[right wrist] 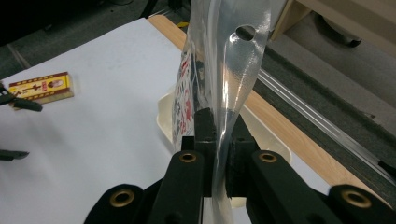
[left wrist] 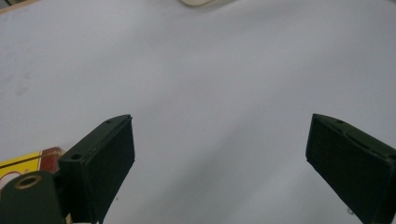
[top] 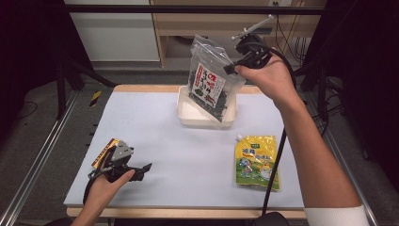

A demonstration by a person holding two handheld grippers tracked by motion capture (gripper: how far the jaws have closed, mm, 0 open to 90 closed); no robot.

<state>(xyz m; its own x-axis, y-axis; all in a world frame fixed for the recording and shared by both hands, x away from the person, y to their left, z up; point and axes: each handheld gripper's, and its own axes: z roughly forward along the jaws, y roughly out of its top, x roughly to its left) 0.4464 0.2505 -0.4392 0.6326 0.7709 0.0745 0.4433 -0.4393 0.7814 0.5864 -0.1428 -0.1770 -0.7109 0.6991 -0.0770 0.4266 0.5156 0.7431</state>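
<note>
High view: right gripper (top: 231, 69) is holding a clear plastic zip bag of dark dried seaweed with a red-and-white label (top: 210, 82) up in the air, jaws pinching the bag's upper right edge. The bag is hanging tilted, its lower end dipping into the shallow cream plastic tray (top: 188, 114) sitting at the far middle of the bench (top: 188, 155), which is covered by a pale grey mat. A yellow spouted pouch with cartoon print (top: 256, 161) is lying flat on the mat, near right, apart from the tray. Left gripper (top: 143, 170) is resting low at the near left of the bench, jaws spread, nothing between them. A small yellow-and-brown printed box (top: 102, 152) is lying just behind it, partly hidden by the gripper body.

Left gripper view: both black jaws are standing wide apart over bare grey mat. A corner of the yellow-and-brown box is showing at the bottom left, beside the left jaw. The tray's rim is peeking in at the top edge.

Right gripper view: jaws are pressed together on the clear film of the bag, below its hang hole. The bag is standing up out of the jaws, the label seen edge-on. The cream tray is lying underneath, with the bench's wooden edge beyond it. The box is lying on the mat at far left.
</note>
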